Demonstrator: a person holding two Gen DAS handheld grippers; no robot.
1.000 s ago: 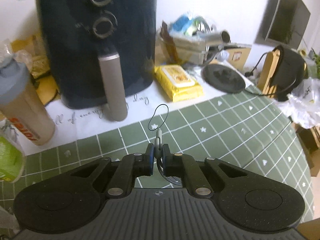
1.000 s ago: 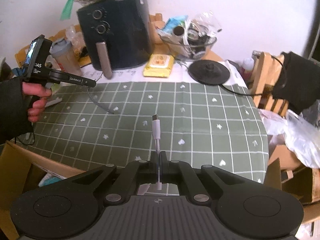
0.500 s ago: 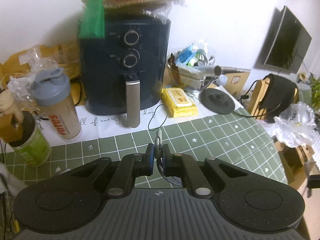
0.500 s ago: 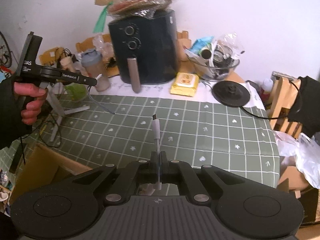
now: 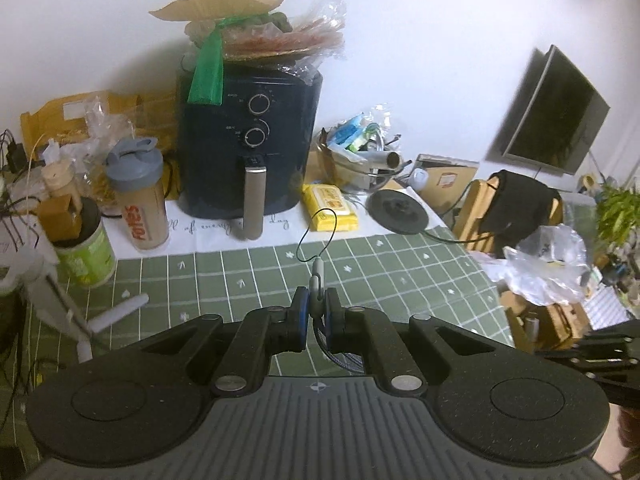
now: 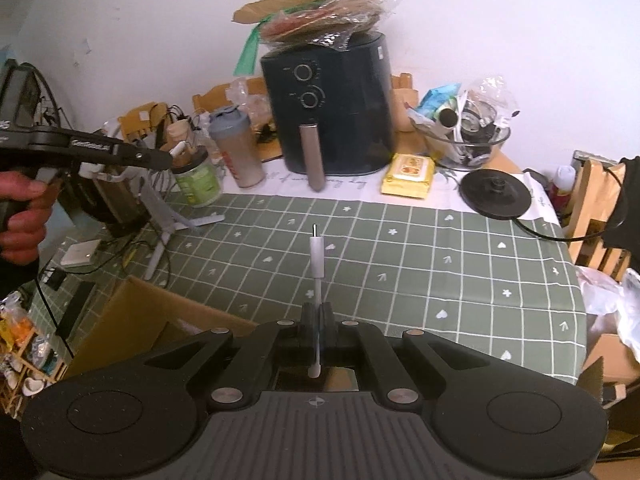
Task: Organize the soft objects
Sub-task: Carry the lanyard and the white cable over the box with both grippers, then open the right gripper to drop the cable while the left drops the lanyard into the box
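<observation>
While both ends are pinched, the cable is held clear above the green checked worktop [image 6: 440, 264]. The left gripper [image 5: 316, 312] is closed on a grey plug end [image 5: 317, 280] with a thin black cord loop [image 5: 318, 232] standing out past it; braided cable [image 5: 336, 350] is seen drooping below the jaws. The right gripper [image 6: 318, 316] is clamped on the thin white cable [image 6: 317, 300] just behind a white USB-C connector [image 6: 315, 252], which sticks out forward, roughly upright in view. Whether both ends belong to one cable cannot be told. The item is judged light and limp: slack will sag and swing, while the connectors are stiff and small, so hold is best taken at the plug bodies or strain relief, not mid-cable. The thin white section could slip or kink under a hard pinch. An open cardboard box [image 6: 132, 320] sits beside the worktop edge; it may be the drop target.
</observation>
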